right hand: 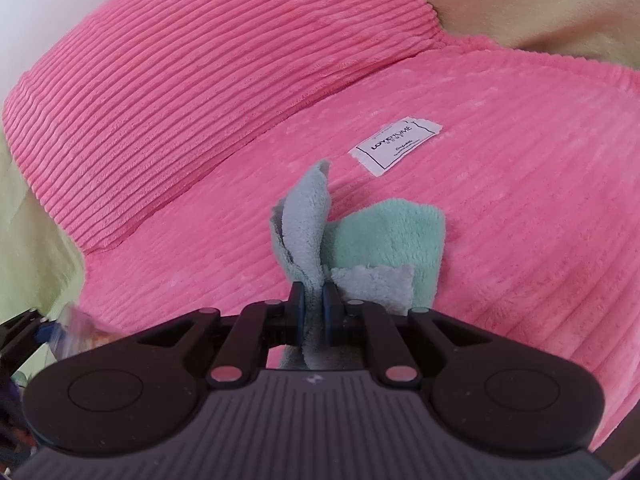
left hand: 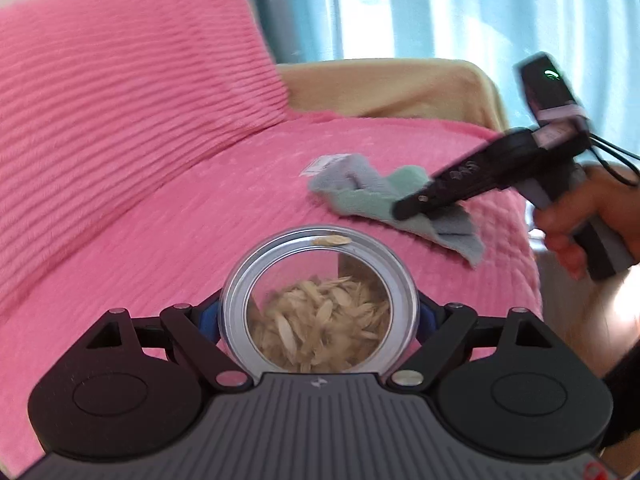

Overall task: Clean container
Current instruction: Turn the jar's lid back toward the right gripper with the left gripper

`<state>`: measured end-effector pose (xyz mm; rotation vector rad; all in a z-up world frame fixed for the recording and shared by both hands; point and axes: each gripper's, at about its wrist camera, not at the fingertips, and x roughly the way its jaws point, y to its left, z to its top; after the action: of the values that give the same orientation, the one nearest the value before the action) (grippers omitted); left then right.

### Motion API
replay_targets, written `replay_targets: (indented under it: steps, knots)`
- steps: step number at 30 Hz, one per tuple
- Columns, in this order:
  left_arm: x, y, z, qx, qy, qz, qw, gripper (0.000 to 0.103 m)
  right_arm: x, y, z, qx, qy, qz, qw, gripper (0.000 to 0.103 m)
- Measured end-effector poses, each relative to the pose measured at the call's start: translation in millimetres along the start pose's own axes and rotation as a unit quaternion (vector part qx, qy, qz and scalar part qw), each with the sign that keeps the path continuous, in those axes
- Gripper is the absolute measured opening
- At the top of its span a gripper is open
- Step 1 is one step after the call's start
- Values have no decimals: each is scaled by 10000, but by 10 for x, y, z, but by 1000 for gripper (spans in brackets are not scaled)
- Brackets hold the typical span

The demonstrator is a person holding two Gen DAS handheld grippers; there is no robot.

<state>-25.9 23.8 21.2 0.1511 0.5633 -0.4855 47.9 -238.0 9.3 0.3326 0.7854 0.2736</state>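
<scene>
Left gripper (left hand: 319, 316) clamped round clear container (left hand: 320, 304), mouth facing camera, pale seed husks (left hand: 320, 320) inside, one stuck on rim. Jar bottom hidden, can't make out. Right gripper (right hand: 314, 312) pinching grey-green cloth (right hand: 360, 240) over pink ribbed cover (right hand: 500, 220); cloth's lower part cut off behind gripper body. White label (right hand: 394, 146) beyond cloth, small print unreadable. Hand (left hand: 576, 224) blurry.

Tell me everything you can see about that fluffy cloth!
The cloth is soft and fleecy, mint green on one side and grey-blue on the other. It is crumpled and folded over itself, lying on the pink ribbed blanket near a white label. The right gripper has its jaws pinched shut on a grey fold, which stands up between them.
</scene>
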Motion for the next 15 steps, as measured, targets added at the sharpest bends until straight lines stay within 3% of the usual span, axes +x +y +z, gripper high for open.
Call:
replay_targets:
  steps: [1, 4, 7, 10, 15]
  knots:
    - [11, 2, 26, -59, 14, 33, 10000, 86, 1, -2, 1, 1, -5, -4, 10000, 7]
    - [-2, -145, -11, 527, -54, -86, 9986, 86, 3, -6, 4, 5, -20, -15, 10000, 7]
    - [-4, 45, -29, -184, -75, -51, 9998, 86, 14, -25, 11, 53, -23, -25, 10000, 7]
    - [-47, -143, -63, 396, -69, -9, 9992, 86, 27, -21, 16, -34, -7, -31, 10000, 8]
    - [10, 17, -23, -223, -129, 2, 9997, 86, 21, -45, 16, 10, -16, 2, 10000, 8]
